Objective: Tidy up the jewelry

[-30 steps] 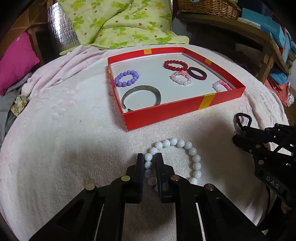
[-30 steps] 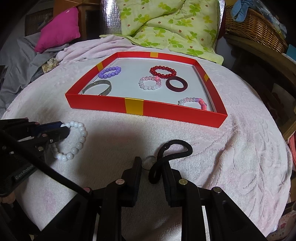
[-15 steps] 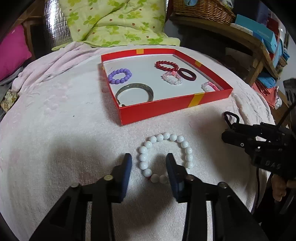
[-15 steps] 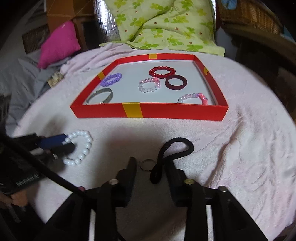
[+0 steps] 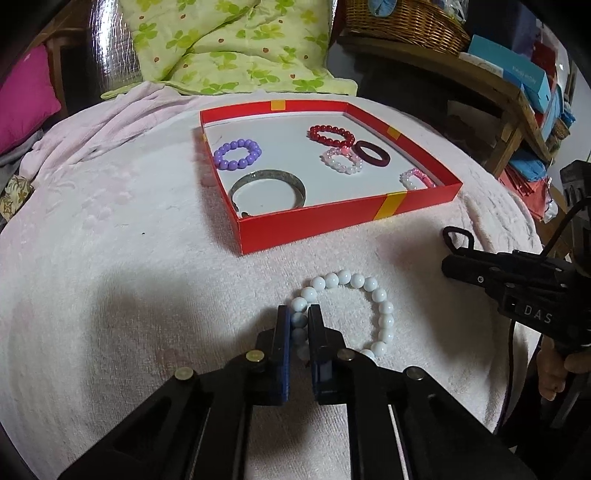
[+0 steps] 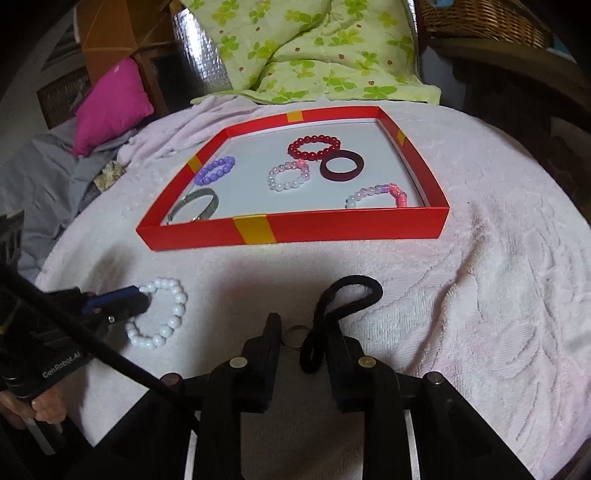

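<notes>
Underneath everything lies a pale pink textured blanket (image 5: 129, 266), spread over a rounded surface that fills most of both views. Behind it, at the top of the frame, sit a green floral quilt (image 5: 229, 48) and a magenta pillow (image 6: 110, 103); a wicker basket (image 5: 402, 18) stands on a wooden shelf at the upper right of the left wrist view.

At centre frame rests a shallow red box (image 5: 332, 221) holding a purple bead bracelet (image 5: 237, 154), a red bead bracelet (image 5: 331, 135), a dark bangle (image 5: 371, 154), a metal bangle (image 5: 267, 184) and two pinkish bead bracelets.

Below the box, the left gripper (image 5: 299, 325) is closed narrowly on one side of the white bead bracelet (image 5: 373, 291), which lies on the blanket with its loop extending to the right of the fingers.

The right gripper (image 6: 301, 332) stands partly open, its fingers either side of a small ring (image 6: 295, 335) and the tail of a black hair tie (image 6: 351, 299), whose loop lies just ahead toward centre frame.
</notes>
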A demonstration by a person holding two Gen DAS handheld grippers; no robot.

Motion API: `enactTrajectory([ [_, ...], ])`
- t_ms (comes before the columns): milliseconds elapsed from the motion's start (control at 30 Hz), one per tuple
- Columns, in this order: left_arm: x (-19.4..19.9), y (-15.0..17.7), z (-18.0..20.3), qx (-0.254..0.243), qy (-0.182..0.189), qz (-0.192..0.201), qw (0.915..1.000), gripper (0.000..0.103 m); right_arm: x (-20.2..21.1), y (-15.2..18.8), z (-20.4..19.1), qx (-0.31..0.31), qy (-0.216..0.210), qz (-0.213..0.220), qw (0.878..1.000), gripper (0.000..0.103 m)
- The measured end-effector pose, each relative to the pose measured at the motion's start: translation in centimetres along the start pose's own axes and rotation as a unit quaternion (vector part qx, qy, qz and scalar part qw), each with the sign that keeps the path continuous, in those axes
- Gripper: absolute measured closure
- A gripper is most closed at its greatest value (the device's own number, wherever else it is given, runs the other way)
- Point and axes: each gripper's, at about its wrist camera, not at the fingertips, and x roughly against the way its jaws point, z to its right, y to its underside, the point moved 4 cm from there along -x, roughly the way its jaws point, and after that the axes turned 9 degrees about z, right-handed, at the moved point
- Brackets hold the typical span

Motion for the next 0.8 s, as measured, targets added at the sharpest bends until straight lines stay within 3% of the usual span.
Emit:
enactTrajectory([
  [267,1.9,-1.0,-0.1,0.001,0.009,0.031,0.9995,0.094,1.2,-0.7,0.5,-0.002,0.002,0.026,1.000,0.079],
  [800,5.3,-3.4,1.2,0.003,0.025,0.086,0.9960,0.094,3.6,-2.6,-0.5,-0.018,-0.036,0.082,0.996,0.079],
])
